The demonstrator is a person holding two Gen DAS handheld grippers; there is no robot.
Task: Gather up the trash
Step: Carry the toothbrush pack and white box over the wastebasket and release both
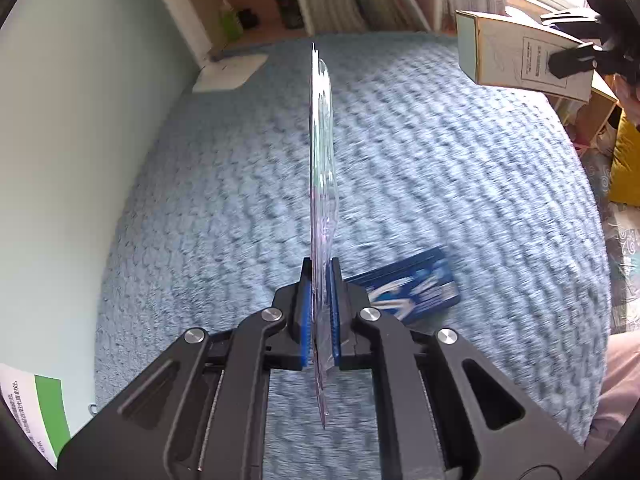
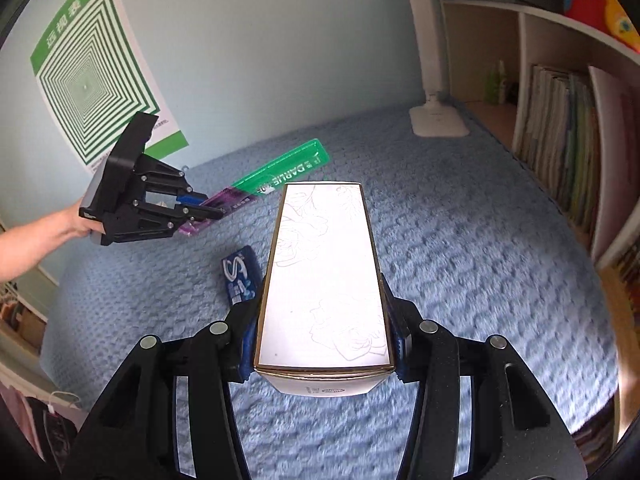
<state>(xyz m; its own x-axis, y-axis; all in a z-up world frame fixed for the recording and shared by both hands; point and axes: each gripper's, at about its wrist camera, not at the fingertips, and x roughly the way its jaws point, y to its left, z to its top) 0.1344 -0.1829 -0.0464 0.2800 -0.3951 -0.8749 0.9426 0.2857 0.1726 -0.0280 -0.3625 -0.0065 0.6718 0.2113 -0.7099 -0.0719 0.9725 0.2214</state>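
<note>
Trash: flat green-and-purple toothbrush blister pack point(image 2: 256, 184) pinched edgewise in shut left tool point(image 2: 208, 213); white rectangular carton point(image 2: 324, 276) clamped in half-open right tool point(image 2: 325, 336); thin pack might twist loose.

Two black two-finger grippers point(image 2: 216, 212) point(image 2: 324, 320), one white cardboard box point(image 2: 324, 280), one green-and-purple blister pack point(image 2: 276, 176), one blue gum packet point(image 2: 240, 276), one white desk lamp point(image 2: 436, 120).

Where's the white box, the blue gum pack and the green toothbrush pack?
white box point(image 2: 324, 272), right wrist view, top face.
blue gum pack point(image 2: 239, 274), right wrist view, printed front.
green toothbrush pack point(image 2: 288, 170), right wrist view, green card.
</note>
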